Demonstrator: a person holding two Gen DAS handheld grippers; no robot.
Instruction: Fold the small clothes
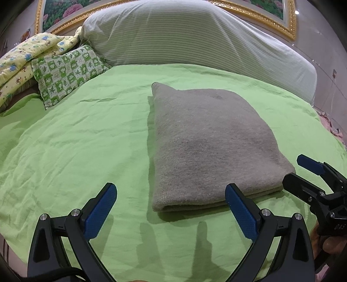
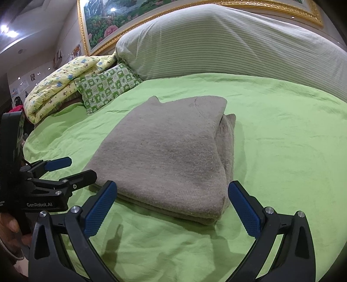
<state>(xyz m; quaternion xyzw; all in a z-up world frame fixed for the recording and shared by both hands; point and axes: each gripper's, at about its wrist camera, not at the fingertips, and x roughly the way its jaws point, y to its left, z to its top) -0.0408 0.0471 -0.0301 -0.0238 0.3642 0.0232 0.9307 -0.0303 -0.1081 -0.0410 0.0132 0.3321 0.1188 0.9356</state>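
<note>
A grey knitted garment [image 1: 208, 143] lies folded in a thick rectangle on the green bed sheet [image 1: 76, 141]; it also shows in the right wrist view [image 2: 169, 151]. My left gripper [image 1: 171, 208] is open and empty, just short of the garment's near edge. My right gripper [image 2: 172, 206] is open and empty, its fingers either side of the garment's near right corner, above the sheet. The right gripper [image 1: 297, 171] shows at the left view's right edge, and the left gripper [image 2: 80, 168] at the right view's left edge.
A large striped pillow [image 1: 195, 36] lies along the head of the bed. A small green checked pillow [image 1: 67, 73] and a yellow printed quilt [image 1: 23, 56] sit at the far left. A gold-framed picture [image 2: 151, 10] hangs behind.
</note>
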